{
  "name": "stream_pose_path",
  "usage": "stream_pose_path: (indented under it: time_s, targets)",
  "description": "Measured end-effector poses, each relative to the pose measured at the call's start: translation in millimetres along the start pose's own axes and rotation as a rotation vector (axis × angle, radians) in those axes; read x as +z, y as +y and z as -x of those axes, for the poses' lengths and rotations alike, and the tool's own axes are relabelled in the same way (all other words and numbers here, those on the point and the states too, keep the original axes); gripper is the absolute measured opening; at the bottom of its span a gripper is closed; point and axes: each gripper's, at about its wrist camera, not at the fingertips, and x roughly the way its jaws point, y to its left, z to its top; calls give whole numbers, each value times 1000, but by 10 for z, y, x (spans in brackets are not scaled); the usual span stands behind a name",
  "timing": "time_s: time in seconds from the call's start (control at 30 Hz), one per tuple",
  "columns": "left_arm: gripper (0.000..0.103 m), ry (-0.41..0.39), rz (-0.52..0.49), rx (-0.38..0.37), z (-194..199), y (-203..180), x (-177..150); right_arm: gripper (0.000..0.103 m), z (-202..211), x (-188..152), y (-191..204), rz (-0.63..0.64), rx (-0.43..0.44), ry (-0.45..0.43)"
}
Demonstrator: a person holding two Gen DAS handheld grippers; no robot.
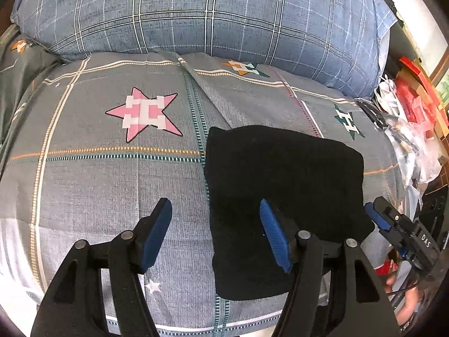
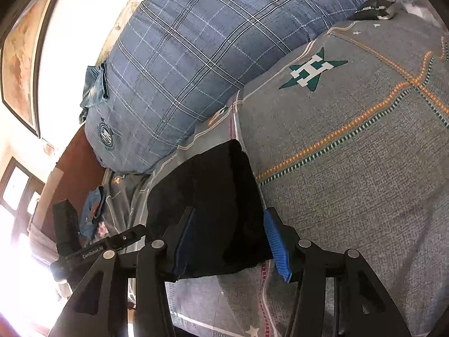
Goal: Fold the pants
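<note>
While both grippers hover over the bed, one pair of black fabric pants (image 1: pixel 283 196) lies folded into a compact, roughly rectangular bundle on the grey checked bedsheet (image 1: pixel 112 185), towards the near right part of the bed in the left wrist view. The left gripper (image 1: pixel 216 233) is spread wide, holding nothing: its two blue-padded fingers (image 1: pixel 155 233) stand well apart, the left one over bare sheet and the right one over the near part of the bundle. The right gripper (image 2: pixel 228 241) is likewise released, its two fingers apart with the near end of the bundle (image 2: pixel 207 196) seen between them; whether either pad touches the cloth I cannot tell. In the left wrist view the right gripper's tip (image 1: pixel 393 224) shows just beside the bundle's right near corner.

On the sheet I count three large printed star emblems in the left wrist view: one pink star (image 1: pixel 144 112) left of the bundle, one orange and green star (image 1: pixel 245 68) farther back, and one green star (image 1: pixel 348 120) at the far right. One big blue plaid pillow (image 1: pixel 202 11) lies along the far edge of the bed. One pile of red boxes and clear plastic bags (image 1: pixel 412 112) sits off the right side of the bed. One framed picture (image 2: pixel 22 56) hangs on the wall in the right wrist view.
</note>
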Motion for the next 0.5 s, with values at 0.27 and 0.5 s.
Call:
stream_pose_path:
  time_s: [0.27,0.5]
  targets:
    - [71,5,32,32,-45,45,5,71,-19,54,-24,1,-49,18]
    - [82,-172,10,311,143,88,15,84,-29,83,14,39,-98,11]
